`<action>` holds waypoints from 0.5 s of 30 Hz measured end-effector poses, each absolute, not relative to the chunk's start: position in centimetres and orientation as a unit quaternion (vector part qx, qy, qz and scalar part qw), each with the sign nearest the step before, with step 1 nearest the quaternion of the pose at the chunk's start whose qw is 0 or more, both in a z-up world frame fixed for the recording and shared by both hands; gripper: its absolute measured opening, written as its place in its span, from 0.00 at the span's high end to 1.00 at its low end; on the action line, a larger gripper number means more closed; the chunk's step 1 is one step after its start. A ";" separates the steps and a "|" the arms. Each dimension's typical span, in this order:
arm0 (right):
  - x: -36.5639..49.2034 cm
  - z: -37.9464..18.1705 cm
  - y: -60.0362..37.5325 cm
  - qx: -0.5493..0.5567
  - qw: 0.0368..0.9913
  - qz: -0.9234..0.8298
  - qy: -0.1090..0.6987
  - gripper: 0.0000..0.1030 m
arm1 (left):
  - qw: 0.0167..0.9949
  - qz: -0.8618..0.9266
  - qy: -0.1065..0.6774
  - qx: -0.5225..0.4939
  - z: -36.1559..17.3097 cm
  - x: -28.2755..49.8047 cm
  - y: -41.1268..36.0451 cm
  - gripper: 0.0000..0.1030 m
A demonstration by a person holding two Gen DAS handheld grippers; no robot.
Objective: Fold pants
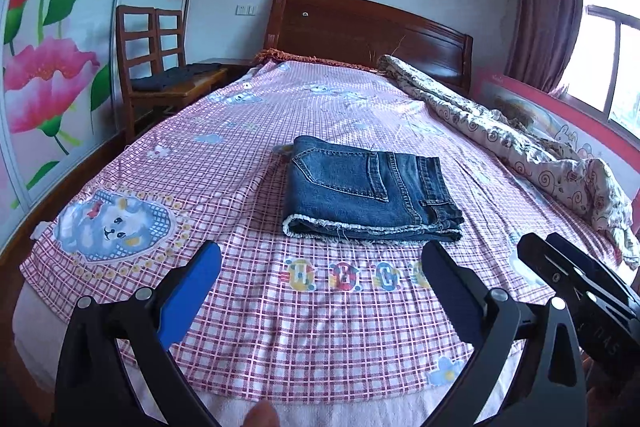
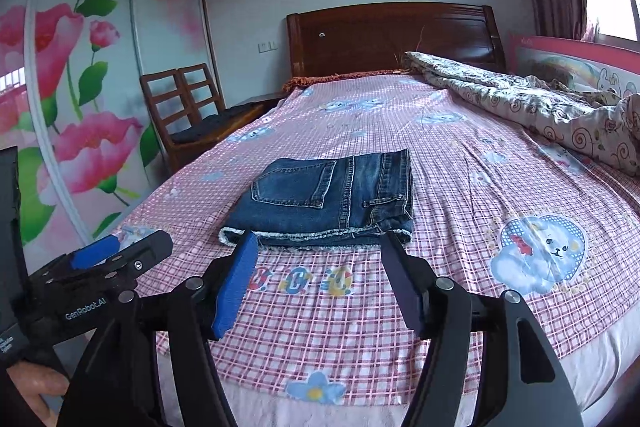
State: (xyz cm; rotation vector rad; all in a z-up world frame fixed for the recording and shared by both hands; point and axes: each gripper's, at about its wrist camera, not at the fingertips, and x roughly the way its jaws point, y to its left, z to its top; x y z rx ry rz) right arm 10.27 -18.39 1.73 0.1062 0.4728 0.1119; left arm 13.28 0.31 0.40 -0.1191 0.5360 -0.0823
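Folded blue denim pants, mid-bed: task apparently complete. Left claw and right claw spread, empty, near.

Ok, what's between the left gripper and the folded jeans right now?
Only bedsheet: checked cloth with a row of printed letter badges. Nothing else lies between the open left gripper and the jeans, as the left wrist view shows.
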 end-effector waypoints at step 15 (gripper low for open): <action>10.6 1.4 -18.0 0.047 0.968 0.053 0.241 0.39 | 0.961 -0.038 0.267 -0.065 0.7 13.6 -1.1 0.02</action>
